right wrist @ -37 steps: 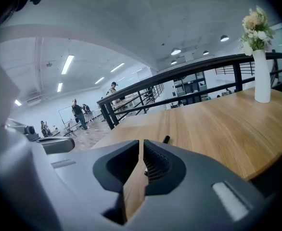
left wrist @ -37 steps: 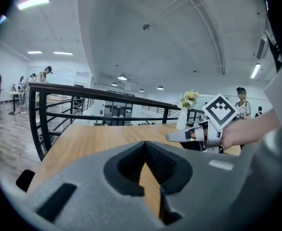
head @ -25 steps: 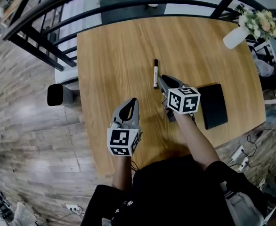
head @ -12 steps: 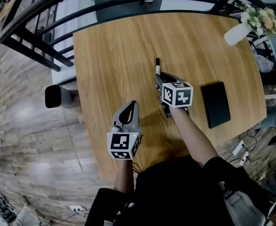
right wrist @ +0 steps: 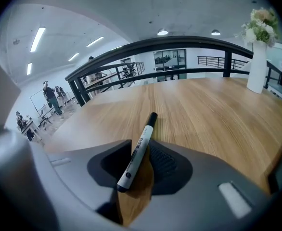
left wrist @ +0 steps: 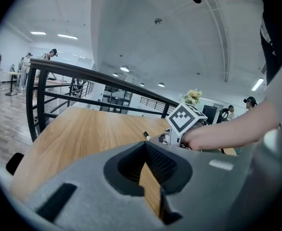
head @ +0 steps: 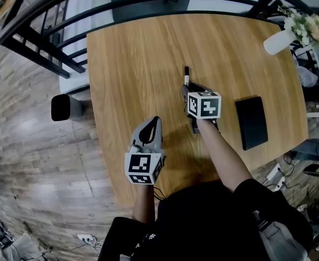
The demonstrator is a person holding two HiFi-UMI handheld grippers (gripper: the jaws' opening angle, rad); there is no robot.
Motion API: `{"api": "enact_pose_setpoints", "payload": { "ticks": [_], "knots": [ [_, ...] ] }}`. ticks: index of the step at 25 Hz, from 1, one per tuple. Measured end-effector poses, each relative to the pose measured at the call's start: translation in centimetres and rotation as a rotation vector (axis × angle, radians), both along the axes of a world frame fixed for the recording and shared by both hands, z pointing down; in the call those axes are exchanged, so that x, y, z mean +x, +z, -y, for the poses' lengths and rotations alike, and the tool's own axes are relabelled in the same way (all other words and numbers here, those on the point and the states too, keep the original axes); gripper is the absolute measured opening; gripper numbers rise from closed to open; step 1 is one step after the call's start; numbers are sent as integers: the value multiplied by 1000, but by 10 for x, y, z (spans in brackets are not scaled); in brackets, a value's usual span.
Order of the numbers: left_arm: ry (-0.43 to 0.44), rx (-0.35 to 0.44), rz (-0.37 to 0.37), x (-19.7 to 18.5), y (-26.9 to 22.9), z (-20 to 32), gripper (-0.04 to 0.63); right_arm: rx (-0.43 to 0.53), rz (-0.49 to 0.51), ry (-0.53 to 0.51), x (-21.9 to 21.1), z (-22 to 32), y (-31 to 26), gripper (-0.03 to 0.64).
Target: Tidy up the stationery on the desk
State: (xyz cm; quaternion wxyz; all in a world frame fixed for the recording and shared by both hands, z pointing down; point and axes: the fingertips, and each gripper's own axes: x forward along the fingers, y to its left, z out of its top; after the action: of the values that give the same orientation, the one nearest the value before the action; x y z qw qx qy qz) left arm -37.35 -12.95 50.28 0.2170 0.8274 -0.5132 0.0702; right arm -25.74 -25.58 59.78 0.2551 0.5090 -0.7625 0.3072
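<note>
While the right gripper [head: 186,89] clamps the marker [right wrist: 138,151], left gripper [head: 154,120] closed empty, vase [head: 276,41] holding flowers [head: 306,27].

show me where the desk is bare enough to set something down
Widest bare wood: the far left half of the desk, from its far edge to the left gripper. Also the far stretch between marker and vase. Crowded: near right, around the right gripper and black case.
</note>
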Motion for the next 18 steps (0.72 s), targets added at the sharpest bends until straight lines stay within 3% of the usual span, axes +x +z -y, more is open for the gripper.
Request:
{"api": "enact_pose_setpoints", "payload": {
  "ticks": [18],
  "knots": [
    [-15,-7,16,-7,-2,-5,-8,0,17,5,-5,-9,-1,75]
  ]
}}
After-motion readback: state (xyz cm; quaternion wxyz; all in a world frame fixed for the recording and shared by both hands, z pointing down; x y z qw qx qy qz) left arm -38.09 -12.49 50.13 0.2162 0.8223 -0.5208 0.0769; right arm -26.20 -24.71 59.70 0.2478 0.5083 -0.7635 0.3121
